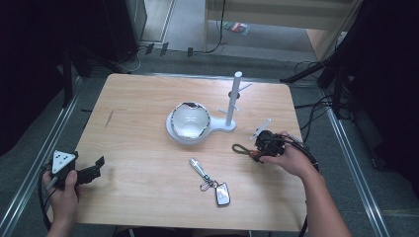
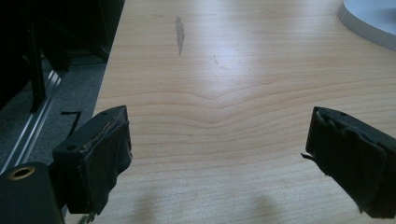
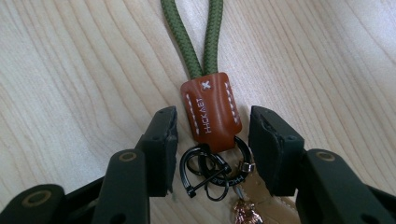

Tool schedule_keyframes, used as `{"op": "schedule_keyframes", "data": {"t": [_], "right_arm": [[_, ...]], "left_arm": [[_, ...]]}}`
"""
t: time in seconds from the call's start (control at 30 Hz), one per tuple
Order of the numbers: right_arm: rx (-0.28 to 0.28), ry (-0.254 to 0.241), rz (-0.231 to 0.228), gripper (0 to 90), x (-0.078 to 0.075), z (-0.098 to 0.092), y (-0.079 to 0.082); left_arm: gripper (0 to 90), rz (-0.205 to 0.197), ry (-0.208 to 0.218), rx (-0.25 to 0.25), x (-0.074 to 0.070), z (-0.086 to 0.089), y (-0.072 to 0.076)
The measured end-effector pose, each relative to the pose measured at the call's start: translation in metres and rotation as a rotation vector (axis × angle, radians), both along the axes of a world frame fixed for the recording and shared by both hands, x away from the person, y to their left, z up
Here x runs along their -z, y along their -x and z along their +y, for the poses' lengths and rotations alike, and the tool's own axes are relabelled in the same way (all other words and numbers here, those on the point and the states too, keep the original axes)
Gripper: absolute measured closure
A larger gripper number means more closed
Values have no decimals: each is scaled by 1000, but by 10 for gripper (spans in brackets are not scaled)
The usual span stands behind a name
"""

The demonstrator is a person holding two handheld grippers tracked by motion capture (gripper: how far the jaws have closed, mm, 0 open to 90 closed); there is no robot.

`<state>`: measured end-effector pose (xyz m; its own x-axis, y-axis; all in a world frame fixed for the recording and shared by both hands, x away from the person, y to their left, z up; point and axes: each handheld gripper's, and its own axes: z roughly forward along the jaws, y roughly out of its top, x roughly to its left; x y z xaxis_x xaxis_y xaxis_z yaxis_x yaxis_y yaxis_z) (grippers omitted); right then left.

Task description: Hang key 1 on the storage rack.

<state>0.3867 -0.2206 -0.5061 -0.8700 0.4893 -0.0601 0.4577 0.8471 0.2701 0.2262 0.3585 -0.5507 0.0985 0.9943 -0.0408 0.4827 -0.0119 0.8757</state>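
A key strap lies flat on the wooden table: an olive-green cord loop (image 3: 198, 32), a brown stitched leather tab (image 3: 210, 109) and black metal rings (image 3: 205, 172). My right gripper (image 3: 212, 123) stands low over it, one jaw on each side of the tab, with a small gap at each pad, so it is open. In the high view this gripper (image 1: 267, 143) is at the table's right, and the green loop (image 1: 241, 147) pokes out to its left. My left gripper (image 1: 99, 165) rests at the table's left edge, jaws wide open over bare wood (image 2: 219, 140).
A shiny bowl (image 1: 190, 120) sits on the round white base of a peg stand (image 1: 232, 98) at mid-table. A second key set lies near the front edge, a silver piece (image 1: 197, 167) and a white fob (image 1: 222, 193). Cables and rails flank the table.
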Motion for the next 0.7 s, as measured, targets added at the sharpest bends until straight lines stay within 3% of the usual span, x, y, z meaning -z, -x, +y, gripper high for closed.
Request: {"op": "schedule_keyframes", "data": {"t": [0.17,0.2,0.27,0.5,0.7], "right_arm": [[5,-11,26,578,1,0,-2],[19,-15,42,640,1,0,-2],[23,-10,44,668,0,0,-2],[59,-4,48,687,-1,1,0],[130,-87,1,691,-6,-5,4]], "left_arm": [[70,0,-1,0,0,0,0],[70,0,0,0,0,0,0],[70,1,-1,0,0,0,0],[70,1,-1,1,0,0,0],[70,1,-2,2,0,0,0]]}}
